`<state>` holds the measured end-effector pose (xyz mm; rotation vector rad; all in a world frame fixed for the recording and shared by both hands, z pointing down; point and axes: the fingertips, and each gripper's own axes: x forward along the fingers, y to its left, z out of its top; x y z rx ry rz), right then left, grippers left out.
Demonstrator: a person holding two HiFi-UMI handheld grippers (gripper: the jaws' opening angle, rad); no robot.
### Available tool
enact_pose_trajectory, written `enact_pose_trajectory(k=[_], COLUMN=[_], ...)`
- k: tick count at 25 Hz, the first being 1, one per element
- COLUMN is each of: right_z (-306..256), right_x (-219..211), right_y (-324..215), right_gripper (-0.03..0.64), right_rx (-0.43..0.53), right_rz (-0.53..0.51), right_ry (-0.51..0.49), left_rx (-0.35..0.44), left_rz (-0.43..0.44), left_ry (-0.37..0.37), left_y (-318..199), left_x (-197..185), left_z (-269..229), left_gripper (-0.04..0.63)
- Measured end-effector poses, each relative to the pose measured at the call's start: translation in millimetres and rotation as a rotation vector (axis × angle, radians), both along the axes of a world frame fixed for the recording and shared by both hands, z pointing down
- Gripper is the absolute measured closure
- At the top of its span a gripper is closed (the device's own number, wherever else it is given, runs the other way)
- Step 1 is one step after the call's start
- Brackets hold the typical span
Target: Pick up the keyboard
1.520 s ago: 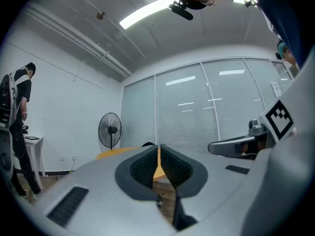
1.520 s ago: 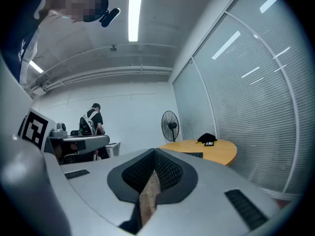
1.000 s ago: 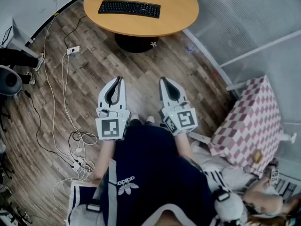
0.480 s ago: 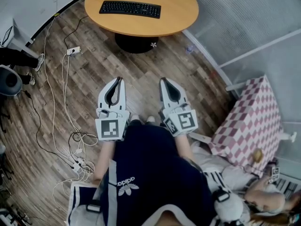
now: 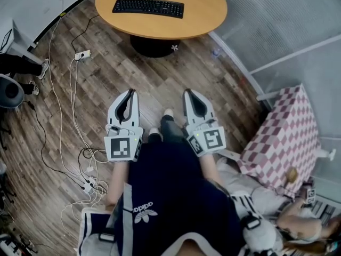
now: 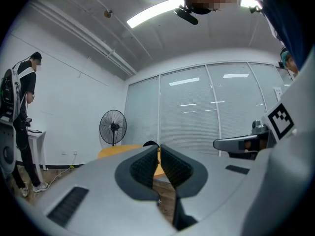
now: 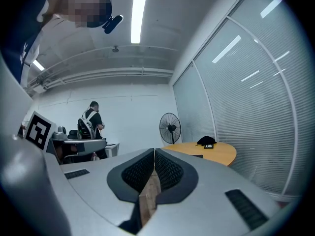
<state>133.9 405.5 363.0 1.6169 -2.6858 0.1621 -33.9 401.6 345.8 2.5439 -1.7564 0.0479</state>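
On my feed the left gripper (image 5: 131,93) and right gripper (image 5: 187,93) match: pale grey moulded shells tapering to a rounded tip, with a dark teardrop recess down the middle. Pads (image 6: 142,167) are black with a fine ribbed grid. There's a dark slotted vent (image 6: 69,205) on the shell flank. 1 white cube each, left cube (image 5: 121,148) and right cube (image 5: 209,141), with a black square code on the face. I see a navy top (image 5: 170,191) with white stripes (image 5: 127,217) and a white trefoil logo (image 5: 143,210), dark trousers (image 5: 169,127), pale shoes (image 5: 168,112)

Matt black plastic keyboard (image 5: 148,7) on smooth wooden table (image 5: 202,16).
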Motion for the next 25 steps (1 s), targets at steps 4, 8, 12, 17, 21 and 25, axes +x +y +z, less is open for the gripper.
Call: enact_pose_trajectory(k=[4, 8, 12, 17, 21, 25], right_z=[6.0, 15.4, 23.6, 24.1, 17.0, 14.7], right_x=[-1.7, -4.4, -2.2, 6.2, 15.6, 24.6], right_y=[-15.4, -39.2, -77.3, -141.3, -188.8, -225.7], right_gripper=[0.611, 0.611, 0.611, 0.611, 0.611, 0.611], right_rx=[-0.015, -0.041, -0.063, -0.069, -0.051, -0.039], right_rz=[-0.015, -0.044, -0.067, -0.079, -0.105, -0.126], right_ry=[-0.010, -0.012, -0.011, 0.003, 0.005, 0.010], left_rx=[-0.009, -0.041, -0.057, -0.062, -0.039, -0.023], left_rz=[-0.018, -0.029, -0.040, -0.056, -0.094, -0.118], left_ry=[0.044, -0.001, 0.008, -0.017, -0.018, -0.013], left_y=[-11.7, -31.2, -66.5, -124.6, -164.2, -197.3], left_x=[-2.3, -5.7, -0.8, 4.6, 9.7, 14.9], left_z=[6.2, 18.1, 25.4, 23.9, 15.1, 12.5], left_gripper=[0.575, 0.575, 0.575, 0.575, 0.575, 0.575])
